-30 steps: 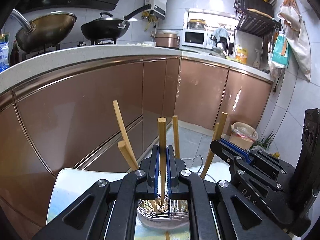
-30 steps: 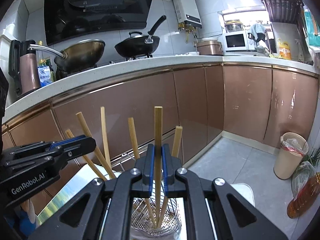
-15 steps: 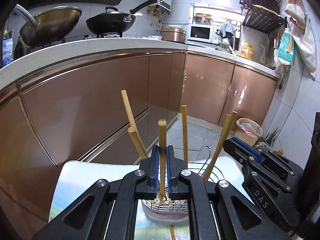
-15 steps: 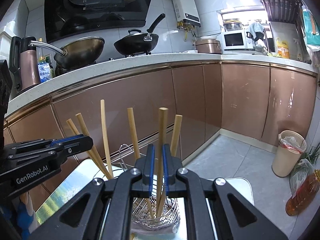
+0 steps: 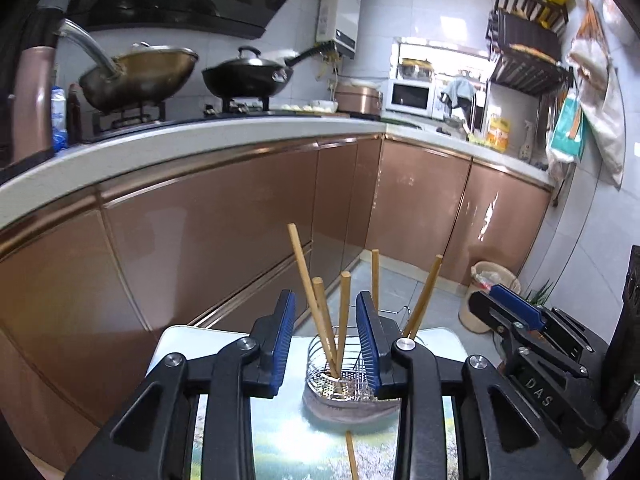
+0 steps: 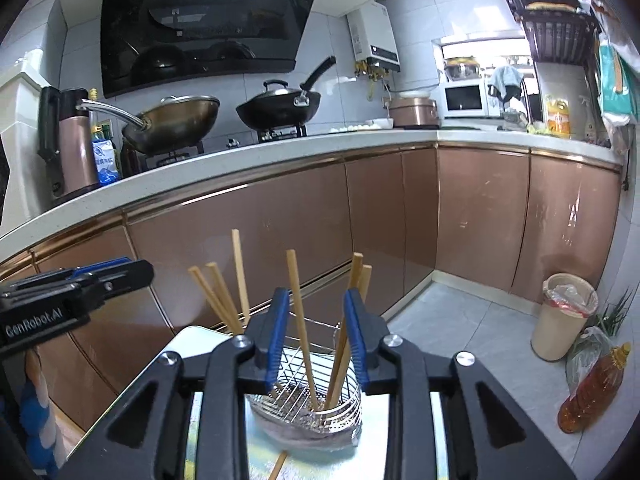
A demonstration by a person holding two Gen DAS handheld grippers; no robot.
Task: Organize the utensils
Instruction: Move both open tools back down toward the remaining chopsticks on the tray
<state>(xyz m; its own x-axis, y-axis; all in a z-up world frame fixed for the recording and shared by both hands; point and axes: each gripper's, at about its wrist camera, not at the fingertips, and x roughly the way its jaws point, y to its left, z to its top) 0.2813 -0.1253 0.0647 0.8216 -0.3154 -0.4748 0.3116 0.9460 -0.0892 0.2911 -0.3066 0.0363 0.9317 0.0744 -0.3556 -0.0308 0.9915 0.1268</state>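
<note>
Left gripper (image 5: 326, 344) jaws opening, pads clear of the chopsticks (image 5: 343, 320) seen between them; right gripper (image 6: 316, 340) jaws opening too, gripping nothing; chopsticks stand tilted in the wire holder (image 6: 304, 404) on the table (image 5: 180, 344); 1 lies flat beside it.

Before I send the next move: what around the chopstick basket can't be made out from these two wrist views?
- Loose chopstick on the table: left wrist view, cut off by the bottom edge; in the right wrist view the right gripper, jaws opening, covers most of it.
- Wire basket: its right half sits behind the left gripper finger, jaws opening.
- Chopstick count: stems overlap in both views.
- Table: near part hidden by gripper bodies.
</note>
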